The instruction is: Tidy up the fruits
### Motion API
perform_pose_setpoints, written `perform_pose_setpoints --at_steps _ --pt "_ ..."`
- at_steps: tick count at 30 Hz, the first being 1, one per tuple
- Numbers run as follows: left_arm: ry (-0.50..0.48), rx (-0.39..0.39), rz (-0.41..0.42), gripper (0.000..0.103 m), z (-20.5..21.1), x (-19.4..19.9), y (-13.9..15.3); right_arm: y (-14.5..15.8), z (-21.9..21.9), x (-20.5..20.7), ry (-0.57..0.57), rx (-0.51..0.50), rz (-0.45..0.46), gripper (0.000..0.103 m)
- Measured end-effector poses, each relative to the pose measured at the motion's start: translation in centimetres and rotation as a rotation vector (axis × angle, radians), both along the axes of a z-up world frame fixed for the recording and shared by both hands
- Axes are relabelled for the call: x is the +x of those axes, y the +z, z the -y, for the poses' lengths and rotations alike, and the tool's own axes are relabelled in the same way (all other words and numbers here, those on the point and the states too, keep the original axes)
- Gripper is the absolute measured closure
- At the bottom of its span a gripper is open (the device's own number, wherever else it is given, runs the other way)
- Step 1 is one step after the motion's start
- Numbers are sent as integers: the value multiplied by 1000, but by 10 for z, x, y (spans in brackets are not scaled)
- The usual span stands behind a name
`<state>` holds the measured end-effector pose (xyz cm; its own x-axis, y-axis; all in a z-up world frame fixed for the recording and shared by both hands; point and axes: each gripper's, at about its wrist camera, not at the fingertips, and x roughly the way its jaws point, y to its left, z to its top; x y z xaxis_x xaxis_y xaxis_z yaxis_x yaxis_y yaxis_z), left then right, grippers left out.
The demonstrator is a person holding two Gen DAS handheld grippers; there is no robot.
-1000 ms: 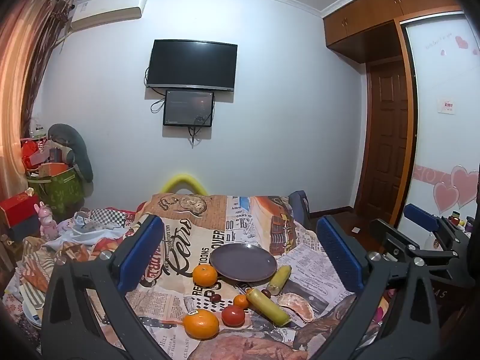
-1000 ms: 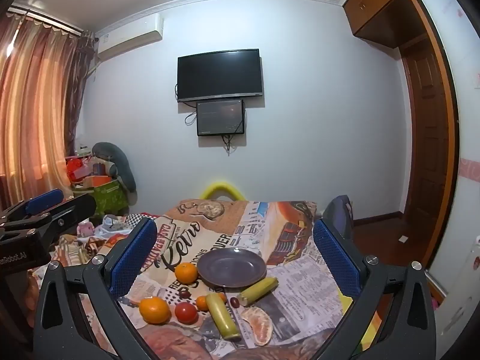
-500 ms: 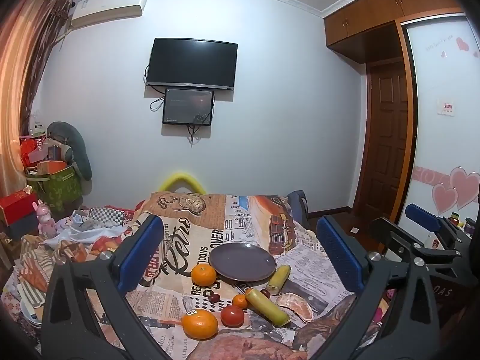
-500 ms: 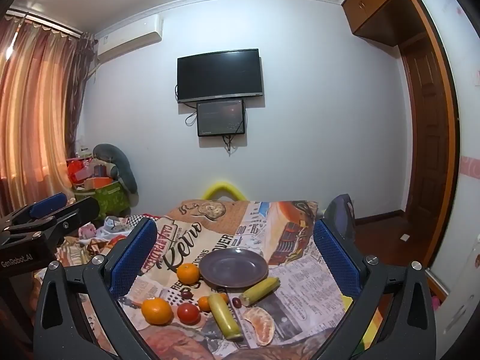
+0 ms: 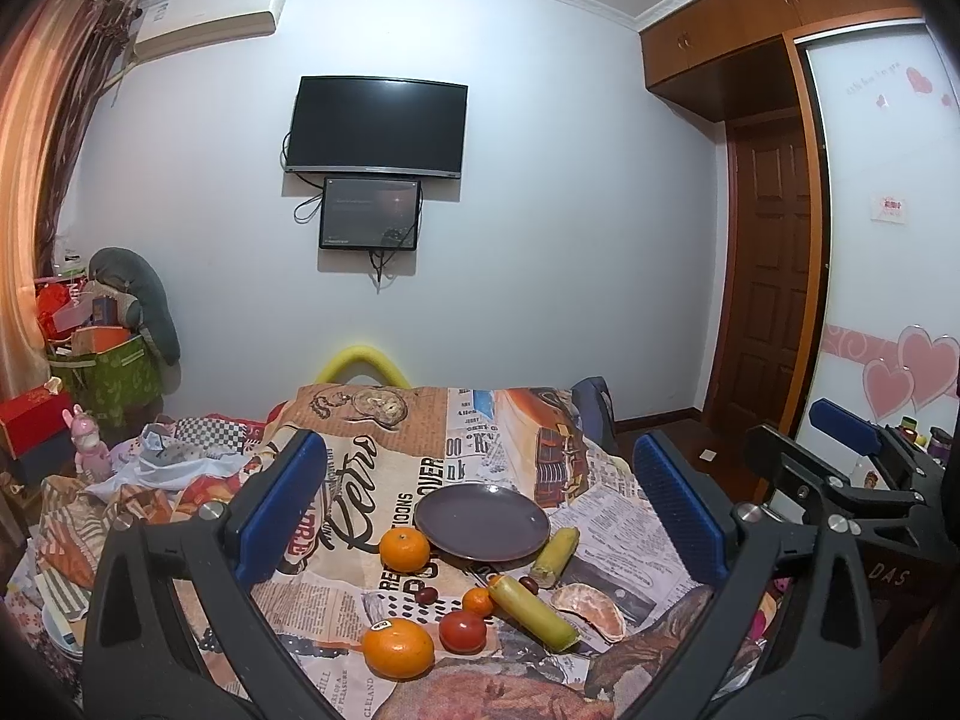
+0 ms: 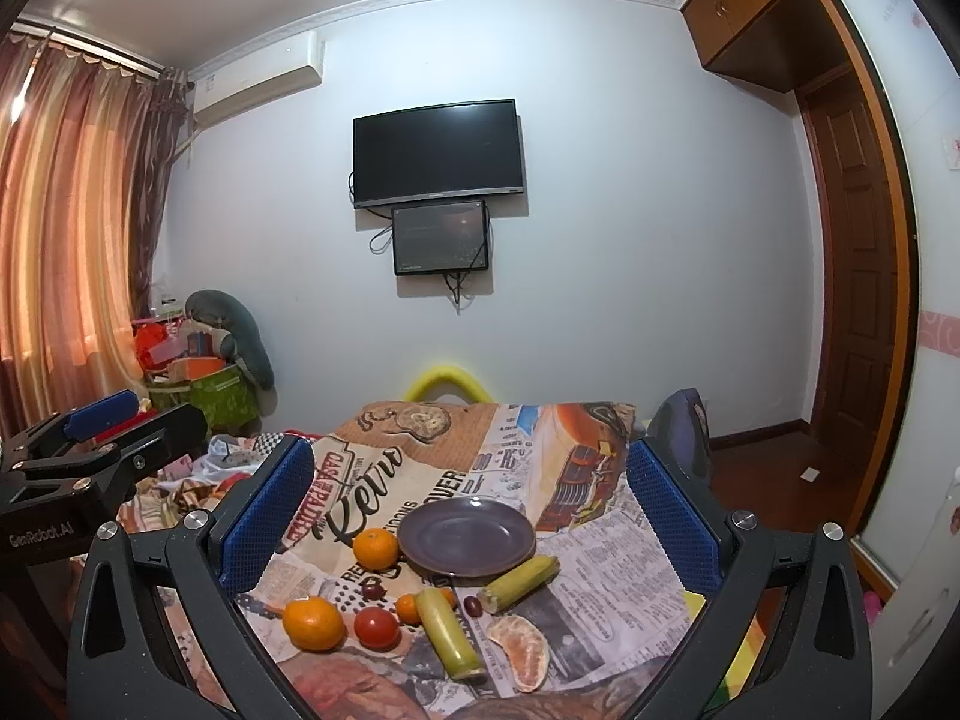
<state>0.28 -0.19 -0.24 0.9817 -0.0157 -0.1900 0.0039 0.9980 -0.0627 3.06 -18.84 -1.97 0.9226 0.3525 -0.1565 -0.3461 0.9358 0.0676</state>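
Observation:
An empty dark purple plate (image 5: 481,525) (image 6: 466,536) sits mid-table on a newspaper-print cloth. Around its near side lie an orange (image 5: 405,549) (image 6: 375,548), a larger orange (image 5: 398,648) (image 6: 314,623), a small tangerine (image 5: 478,601), a tomato (image 5: 462,631) (image 6: 377,627), two yellow-green stalk pieces (image 5: 533,611) (image 6: 519,583), a peeled orange half (image 5: 590,602) (image 6: 521,651) and dark dates (image 5: 426,595). My left gripper (image 5: 480,504) is open and empty, held above and short of the fruit. My right gripper (image 6: 471,510) is also open and empty, beside it (image 5: 852,468).
The table cloth (image 5: 372,420) ends at a far edge near the wall. A cluttered pile of clothes and boxes (image 5: 90,396) lies at the left. A blue chair back (image 5: 594,408) stands at the table's right. A wooden door (image 5: 768,276) is at the right.
Both grippers have drifted only slightly; the view has shifted a little. Nothing on the table has moved.

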Motion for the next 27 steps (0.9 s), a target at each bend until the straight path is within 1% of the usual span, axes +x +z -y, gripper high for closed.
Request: perform_pose_setpoints --at_steps 27 --pt "1 0 -2 0 2 3 -2 3 5 -3 -3 10 -1 0"
